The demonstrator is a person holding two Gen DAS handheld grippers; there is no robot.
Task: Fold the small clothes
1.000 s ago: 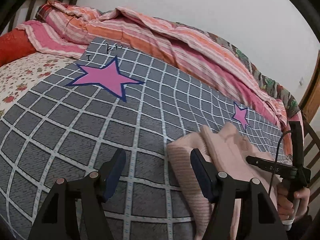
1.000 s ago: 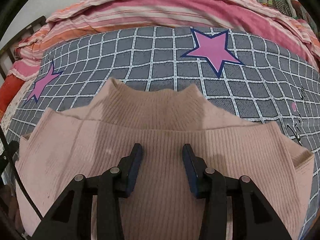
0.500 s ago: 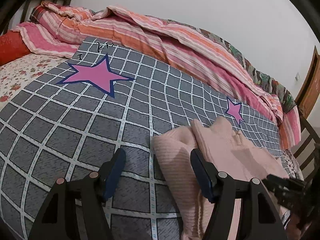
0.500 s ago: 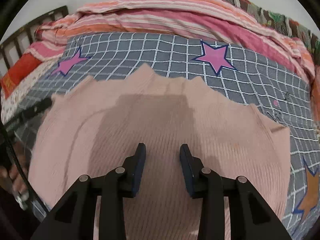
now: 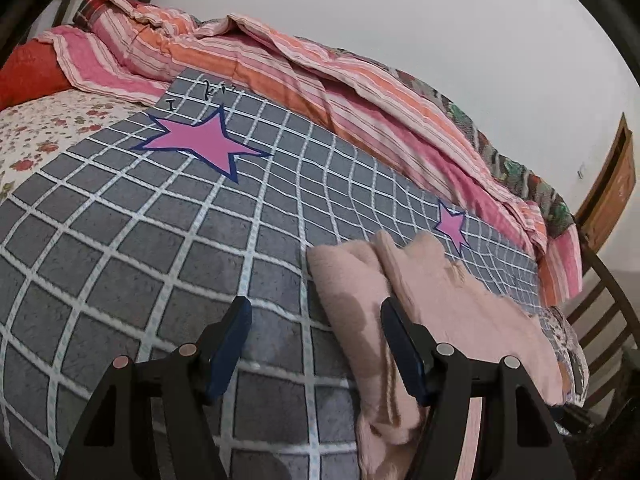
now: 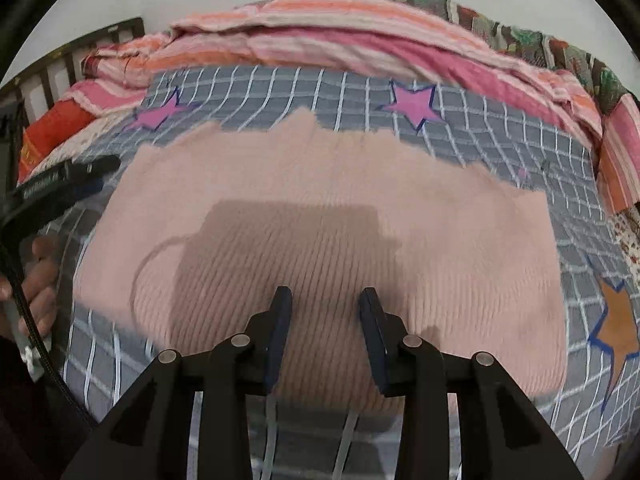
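While the pink ribbed sweater (image 6: pixel 320 216) lies flat on the grey checked blanket (image 5: pixel 140 248), the right gripper (image 6: pixel 325 312) hangs over its near edge, fingers spread. At 9 o'clock the left gripper (image 5: pixel 316 332), fingers also spread, straddles its left edge, bare blanket beyond.

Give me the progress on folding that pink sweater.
Done: the sweater lies on the grid blanket, and from the left wrist view one side looks folded over. In hand: nothing is gripped; the left gripper and right gripper are both open, the right over the knit's near edge. Left: the remaining folds; the sweater is not yet a compact bundle.
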